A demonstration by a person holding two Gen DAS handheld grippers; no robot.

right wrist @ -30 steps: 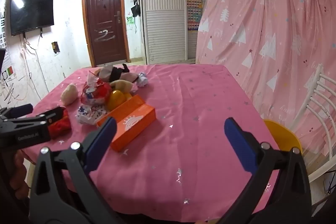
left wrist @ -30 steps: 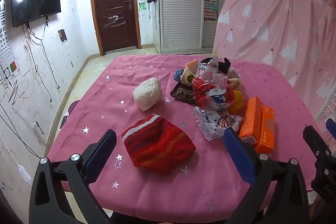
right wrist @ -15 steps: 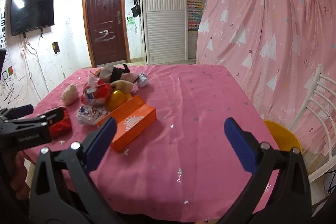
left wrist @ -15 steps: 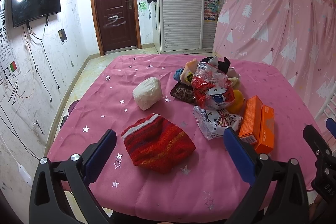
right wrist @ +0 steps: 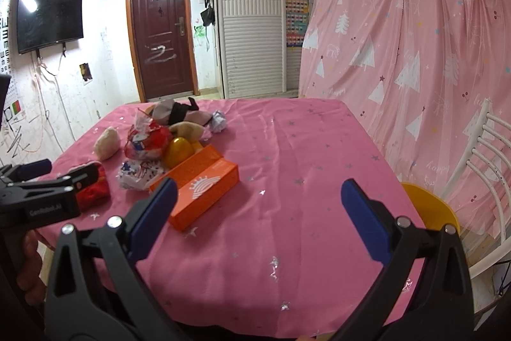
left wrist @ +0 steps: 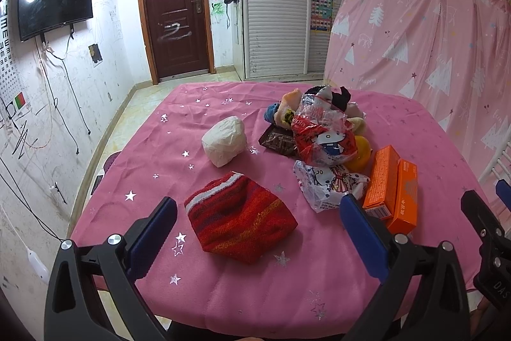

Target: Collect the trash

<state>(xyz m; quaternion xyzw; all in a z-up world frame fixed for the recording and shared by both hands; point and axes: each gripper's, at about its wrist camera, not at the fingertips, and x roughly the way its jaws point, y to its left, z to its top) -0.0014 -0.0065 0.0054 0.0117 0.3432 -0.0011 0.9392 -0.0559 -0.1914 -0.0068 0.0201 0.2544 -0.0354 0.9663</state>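
While both grippers hang at the near edge of the worktop with nothing between their jaws, the trash sits in one heap round the red Hello Kitty snack bag — and that heap lies ahead and to the right of the left gripper, ahead and to the left of the right gripper. Both sets of jaws are spread wide. Just in front of the red bag, toward the left gripper, lies the white printed wrapper, crumpled, touching the orange boxes on its right; the boxes' long axes run roughly away from the near edge. Left of the red bag sit a brown wrapper and a white paper wad. A red knitted hat lies straight ahead of the left jaws — likely not trash. The left gripper looks nearer the white wrapper; the yellow bin stands beside the right gripper, off the worktop's right edge.
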